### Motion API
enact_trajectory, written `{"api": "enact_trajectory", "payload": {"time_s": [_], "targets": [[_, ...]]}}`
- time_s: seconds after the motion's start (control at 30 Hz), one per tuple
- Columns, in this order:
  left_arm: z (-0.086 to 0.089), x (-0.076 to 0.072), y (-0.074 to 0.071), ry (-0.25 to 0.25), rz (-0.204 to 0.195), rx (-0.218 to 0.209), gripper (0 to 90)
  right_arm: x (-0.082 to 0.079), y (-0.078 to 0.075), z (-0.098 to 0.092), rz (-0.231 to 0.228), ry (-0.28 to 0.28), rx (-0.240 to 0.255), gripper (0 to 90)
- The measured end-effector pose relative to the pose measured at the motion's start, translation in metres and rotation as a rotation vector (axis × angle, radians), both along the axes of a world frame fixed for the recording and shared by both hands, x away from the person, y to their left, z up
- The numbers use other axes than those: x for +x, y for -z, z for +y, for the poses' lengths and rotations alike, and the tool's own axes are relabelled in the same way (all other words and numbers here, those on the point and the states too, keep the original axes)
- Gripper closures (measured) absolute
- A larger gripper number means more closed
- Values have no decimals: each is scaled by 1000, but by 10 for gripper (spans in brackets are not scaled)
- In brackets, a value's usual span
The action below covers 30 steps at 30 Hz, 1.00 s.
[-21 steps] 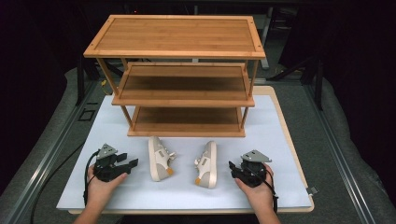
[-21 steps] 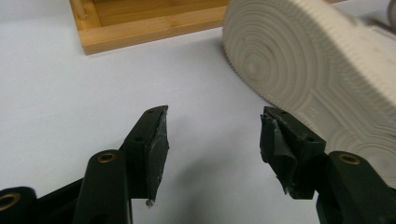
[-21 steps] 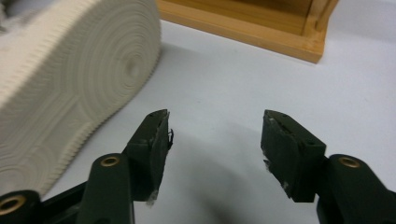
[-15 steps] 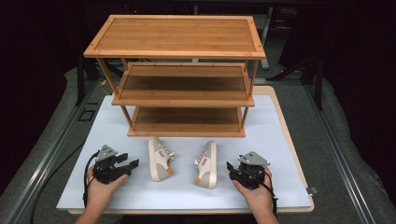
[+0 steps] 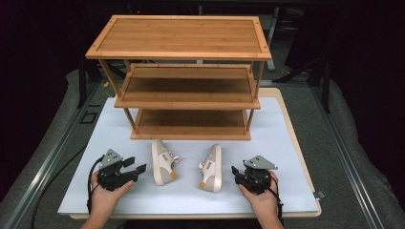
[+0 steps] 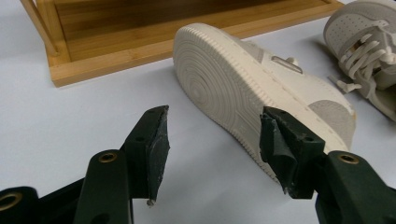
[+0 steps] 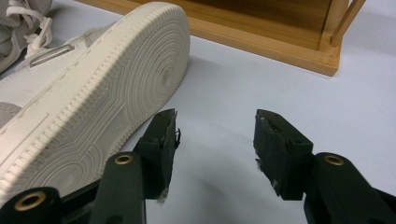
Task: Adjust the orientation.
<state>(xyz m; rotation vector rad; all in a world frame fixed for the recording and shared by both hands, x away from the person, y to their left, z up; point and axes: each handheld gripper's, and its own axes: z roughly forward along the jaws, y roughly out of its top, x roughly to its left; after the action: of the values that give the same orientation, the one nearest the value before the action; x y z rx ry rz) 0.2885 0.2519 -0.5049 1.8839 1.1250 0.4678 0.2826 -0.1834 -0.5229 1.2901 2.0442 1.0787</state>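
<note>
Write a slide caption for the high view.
Two open grippers, left and right, flank a pair of sneakers lying before a wooden shelf.

Bright table, dark surroundings

Overhead light whitens the mat (image 5: 286, 143) around the wooden rack (image 5: 179, 45); soft shadows lie under its shelves, and beyond it everything sinks into black.

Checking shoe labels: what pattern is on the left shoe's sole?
Concentric ridged rings, cream; the left shoe shows it best in the left gripper view.
</note>
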Motion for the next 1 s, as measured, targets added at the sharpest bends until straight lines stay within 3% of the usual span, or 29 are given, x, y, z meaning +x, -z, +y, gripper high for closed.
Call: {"api": "enact_trajectory", "payload": {"time_s": [0.2,0.27,0.33,0.47,0.53,0.73,1.0], "targets": [[-6,-5,-10,50,-19,-31,479,-2,-3,0,-17,1,7,497],[-10,-7,-13,64,-22,-28,507,-3,-3,0,-20,2,3,501],[-14,-8,-16,82,-29,-17,589,-3,-3,1,-22,6,2,508],[-23,-8,-21,112,-53,7,625,-3,-3,1,-20,8,2,509],[-25,-8,-22,123,-51,8,655,-2,-3,1,-17,7,2,509],[-36,-1,-14,139,-32,34,853,-2,-1,1,-9,10,4,509],[-39,5,-8,143,-7,42,880,0,0,0,-3,14,8,501]]}}
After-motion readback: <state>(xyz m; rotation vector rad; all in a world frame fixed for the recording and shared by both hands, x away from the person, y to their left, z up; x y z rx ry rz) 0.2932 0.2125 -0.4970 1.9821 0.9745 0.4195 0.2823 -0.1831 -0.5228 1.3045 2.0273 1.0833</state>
